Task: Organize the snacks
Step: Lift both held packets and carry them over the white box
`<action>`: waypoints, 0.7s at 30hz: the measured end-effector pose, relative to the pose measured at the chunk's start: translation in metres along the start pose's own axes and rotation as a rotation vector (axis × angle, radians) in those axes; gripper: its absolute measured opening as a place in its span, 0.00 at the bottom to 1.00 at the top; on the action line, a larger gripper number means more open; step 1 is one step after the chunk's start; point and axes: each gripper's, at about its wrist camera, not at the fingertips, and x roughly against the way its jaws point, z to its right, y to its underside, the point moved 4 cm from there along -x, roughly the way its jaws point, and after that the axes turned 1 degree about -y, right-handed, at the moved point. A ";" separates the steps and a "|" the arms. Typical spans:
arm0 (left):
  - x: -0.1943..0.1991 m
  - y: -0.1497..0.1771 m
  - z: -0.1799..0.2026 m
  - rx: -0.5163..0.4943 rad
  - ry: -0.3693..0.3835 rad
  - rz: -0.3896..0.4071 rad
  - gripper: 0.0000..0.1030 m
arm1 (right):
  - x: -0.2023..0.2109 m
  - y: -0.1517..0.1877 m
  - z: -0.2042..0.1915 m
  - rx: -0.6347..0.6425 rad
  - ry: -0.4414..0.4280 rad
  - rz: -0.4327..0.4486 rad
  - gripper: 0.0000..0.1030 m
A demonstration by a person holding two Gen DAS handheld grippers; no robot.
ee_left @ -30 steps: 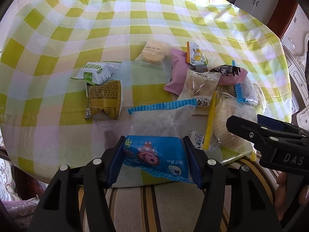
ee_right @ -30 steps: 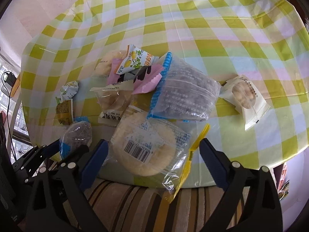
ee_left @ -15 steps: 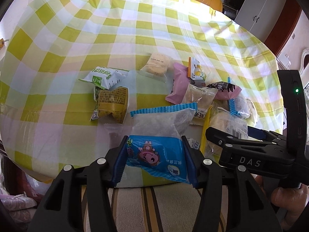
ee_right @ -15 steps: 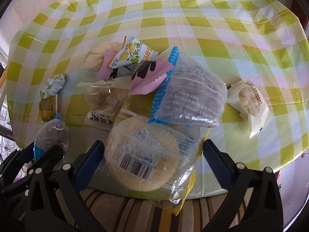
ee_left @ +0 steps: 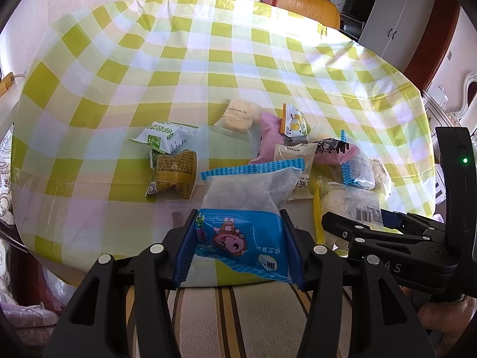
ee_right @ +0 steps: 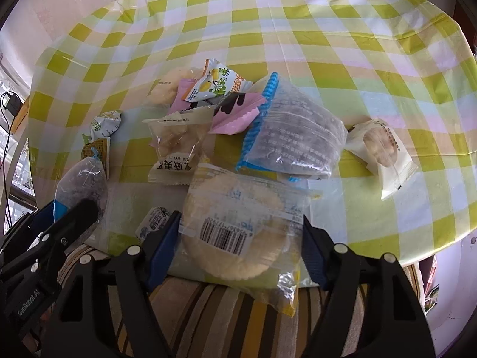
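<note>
My left gripper (ee_left: 238, 244) is shut on a blue cartoon-printed snack packet (ee_left: 238, 205), holding it just above the near edge of the green checked table (ee_left: 119, 68). The same packet (ee_right: 80, 182) shows at the lower left of the right wrist view. A round pale cake in a clear wrapper with a barcode (ee_right: 232, 217) lies at the table's front edge. My right gripper (ee_right: 238, 247) is closing around it, and both blue pads touch the wrapper's sides. The cake (ee_left: 348, 203) also shows beside my left gripper.
A pile of snacks lies behind: a clear blue-edged packet (ee_right: 298, 143), a pink packet (ee_right: 235, 113), a lemon sweet (ee_right: 214, 83), a white cake packet (ee_right: 384, 149) apart at the right. A green-white packet (ee_left: 164, 137) and a yellow-brown one (ee_left: 176, 173) lie left. A striped cushion (ee_right: 238, 313) lies below the edge.
The right jaws have come in from wide apart onto the round cake's wrapper. The left gripper has lifted the blue packet a little and tilted up, showing more of the room.
</note>
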 end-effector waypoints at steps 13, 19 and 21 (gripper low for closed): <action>0.011 0.002 0.016 -0.020 -0.012 0.013 0.49 | 0.037 0.013 0.011 -0.017 -0.084 0.042 0.67; 0.018 0.000 0.028 -0.029 -0.004 0.031 0.49 | 0.054 0.016 0.022 -0.030 -0.103 0.065 0.67; 0.019 -0.001 0.032 -0.035 0.001 0.035 0.50 | 0.060 0.017 0.029 -0.042 -0.103 0.076 0.67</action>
